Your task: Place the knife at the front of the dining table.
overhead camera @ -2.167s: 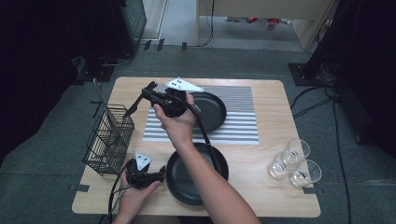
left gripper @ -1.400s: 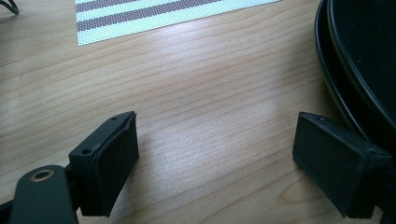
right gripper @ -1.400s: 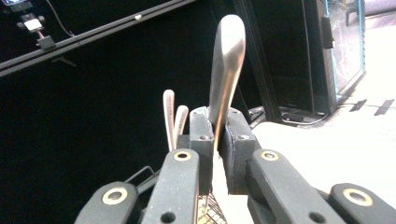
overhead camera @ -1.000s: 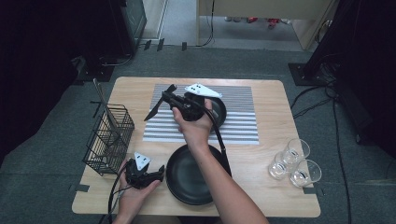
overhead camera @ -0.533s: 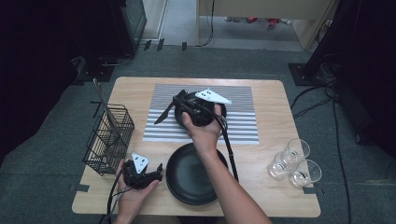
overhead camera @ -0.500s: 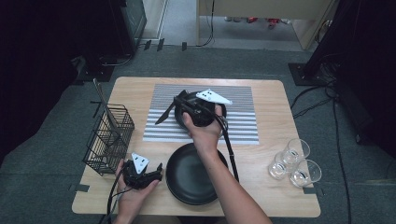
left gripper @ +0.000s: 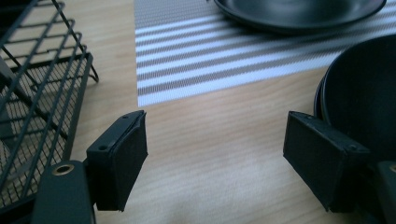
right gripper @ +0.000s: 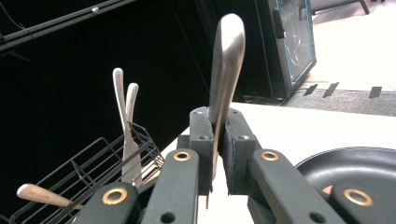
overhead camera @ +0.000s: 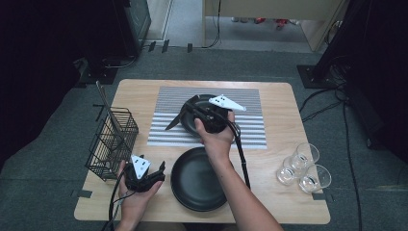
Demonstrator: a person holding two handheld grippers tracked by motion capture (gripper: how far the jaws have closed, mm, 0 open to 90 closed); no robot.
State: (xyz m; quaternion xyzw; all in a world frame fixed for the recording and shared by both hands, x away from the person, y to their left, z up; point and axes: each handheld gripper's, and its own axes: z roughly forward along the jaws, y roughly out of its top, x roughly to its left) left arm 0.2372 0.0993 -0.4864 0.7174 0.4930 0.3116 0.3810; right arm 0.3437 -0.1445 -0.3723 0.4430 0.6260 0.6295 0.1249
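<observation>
The right claw [overhead camera: 185,111] hangs over the flat black plate [overhead camera: 192,120] on the grey-and-white striped mat [overhead camera: 250,122], at about twelve o'clock on the pale wooden desk [overhead camera: 279,101]. Its two black padded jaws are squeezed tight on a smooth, shiny metal knife [right gripper: 224,74], whose rounded handle sticks up past them.

The left claw [left gripper: 215,154] sits low at seven o'clock, just beside a second round black plate [overhead camera: 197,180] at six o'clock. Its jaws have just been closing a little, but they stand wide apart with nothing between them.

A black wire basket [overhead camera: 113,142] stands at nine o'clock with more metal cutlery [right gripper: 126,130] standing in it. Three clear round glasses [overhead camera: 303,168] sit together at four o'clock.
</observation>
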